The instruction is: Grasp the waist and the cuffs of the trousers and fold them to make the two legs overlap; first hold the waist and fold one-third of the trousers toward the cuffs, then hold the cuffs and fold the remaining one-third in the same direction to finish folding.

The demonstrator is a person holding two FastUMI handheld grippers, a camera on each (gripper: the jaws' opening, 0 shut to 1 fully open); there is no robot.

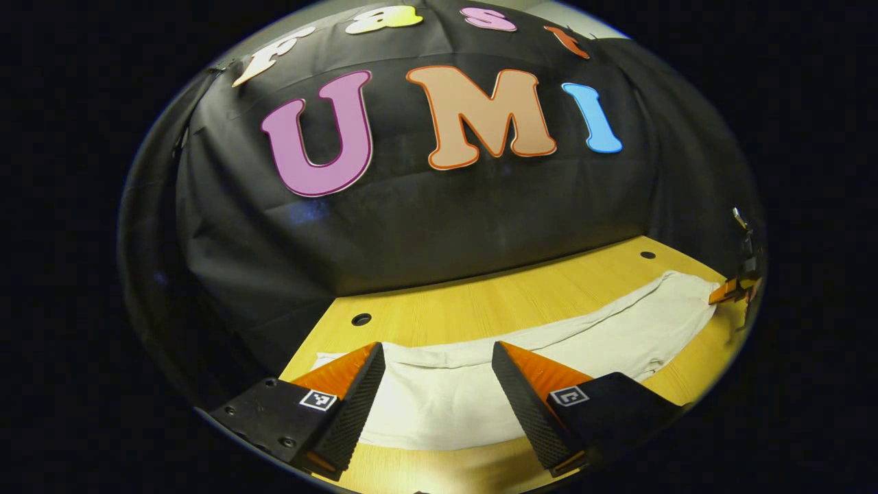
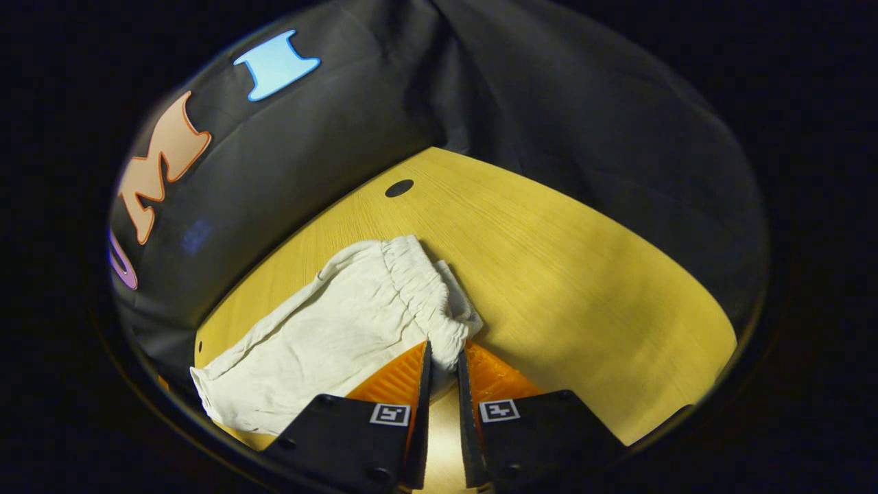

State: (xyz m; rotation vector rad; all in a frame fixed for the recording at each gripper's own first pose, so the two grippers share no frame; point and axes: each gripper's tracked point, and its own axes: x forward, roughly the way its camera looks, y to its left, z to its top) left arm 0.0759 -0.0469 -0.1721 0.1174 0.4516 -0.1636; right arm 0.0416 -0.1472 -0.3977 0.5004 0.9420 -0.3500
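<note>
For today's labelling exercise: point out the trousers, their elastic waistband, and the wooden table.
trousers (image 1: pixel 439 394): left gripper view, cloth between the tongs.
elastic waistband (image 2: pixel 411 288): right gripper view, gathered band.
wooden table (image 2: pixel 583 274): right gripper view, bare top.

Both views look low and close along the table (image 1: pixel 480 302), from opposite trousers (image 1: pixel 549 343) ends

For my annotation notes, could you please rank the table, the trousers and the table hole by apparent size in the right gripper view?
1. Table, largest.
2. Trousers, clearly smaller in view.
3. Table hole, far smallest, though farther from the camera.
</note>
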